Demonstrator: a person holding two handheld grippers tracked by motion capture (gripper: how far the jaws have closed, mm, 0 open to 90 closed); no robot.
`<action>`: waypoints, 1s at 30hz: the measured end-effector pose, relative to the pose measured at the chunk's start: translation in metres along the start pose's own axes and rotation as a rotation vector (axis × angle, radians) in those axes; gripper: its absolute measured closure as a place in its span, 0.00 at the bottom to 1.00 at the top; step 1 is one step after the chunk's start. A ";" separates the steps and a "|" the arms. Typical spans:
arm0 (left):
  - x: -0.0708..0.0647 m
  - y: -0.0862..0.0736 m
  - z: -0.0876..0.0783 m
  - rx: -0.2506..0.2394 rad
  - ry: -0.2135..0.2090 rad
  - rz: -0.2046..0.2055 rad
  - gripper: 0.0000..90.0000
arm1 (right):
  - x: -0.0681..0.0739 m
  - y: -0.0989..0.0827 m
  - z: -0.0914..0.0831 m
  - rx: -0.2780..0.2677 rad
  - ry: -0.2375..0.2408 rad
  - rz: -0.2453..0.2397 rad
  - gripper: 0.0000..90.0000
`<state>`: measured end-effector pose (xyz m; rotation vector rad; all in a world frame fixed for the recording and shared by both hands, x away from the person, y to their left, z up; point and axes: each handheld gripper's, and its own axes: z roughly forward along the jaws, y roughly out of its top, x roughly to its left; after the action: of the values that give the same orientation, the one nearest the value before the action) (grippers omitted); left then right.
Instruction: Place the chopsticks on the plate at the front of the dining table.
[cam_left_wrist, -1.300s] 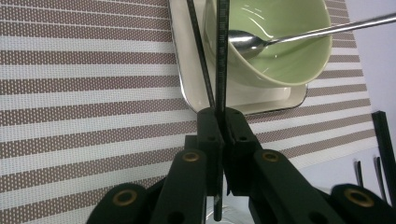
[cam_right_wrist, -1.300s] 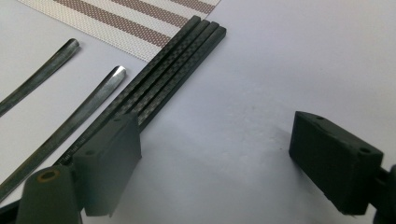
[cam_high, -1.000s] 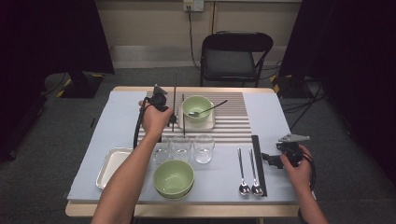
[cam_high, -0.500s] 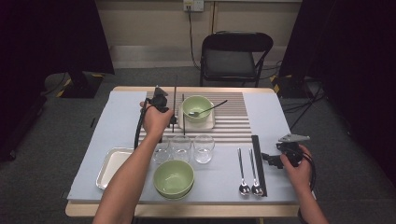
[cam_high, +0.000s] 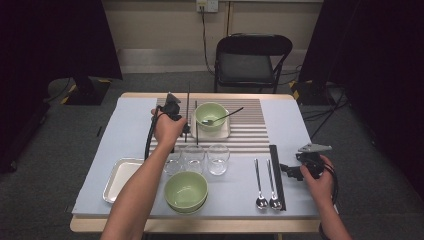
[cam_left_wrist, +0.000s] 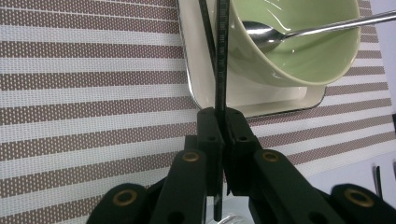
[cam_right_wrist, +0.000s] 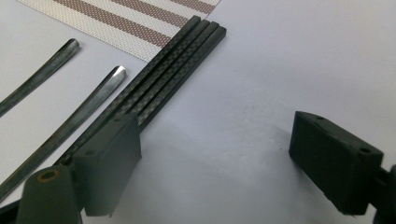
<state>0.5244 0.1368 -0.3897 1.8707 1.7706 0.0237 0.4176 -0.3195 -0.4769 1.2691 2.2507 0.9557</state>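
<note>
Striped mat (cam_left_wrist: 84, 88): L hand-held gripper (cam_left_wrist: 223, 122) clamps chopstick (cam_left_wrist: 221, 56).

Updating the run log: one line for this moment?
left gripper: shut on chopstick | beside bowl on placemat | right gripper: open, by chopsticks

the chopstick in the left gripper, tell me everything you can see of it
The chopstick is a thin, straight black stick with faint pale markings along one face. The left gripper is shut on it partway along. It points away across the striped placemat, passing over the cream tray beside the green bowl.
</note>
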 end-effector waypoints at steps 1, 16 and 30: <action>0.000 0.000 0.001 0.005 -0.004 0.005 0.97 | 0.000 0.000 0.000 0.000 0.000 0.000 0.18; 0.002 0.001 0.011 0.029 0.011 -0.021 0.97 | 0.000 0.000 0.000 0.000 0.000 0.000 0.18; 0.003 0.001 0.020 0.042 0.004 -0.039 0.96 | 0.000 0.000 0.000 0.000 0.002 0.001 0.17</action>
<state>0.5330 0.1318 -0.4074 1.8660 1.8231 -0.0239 0.4177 -0.3196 -0.4770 1.2694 2.2517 0.9582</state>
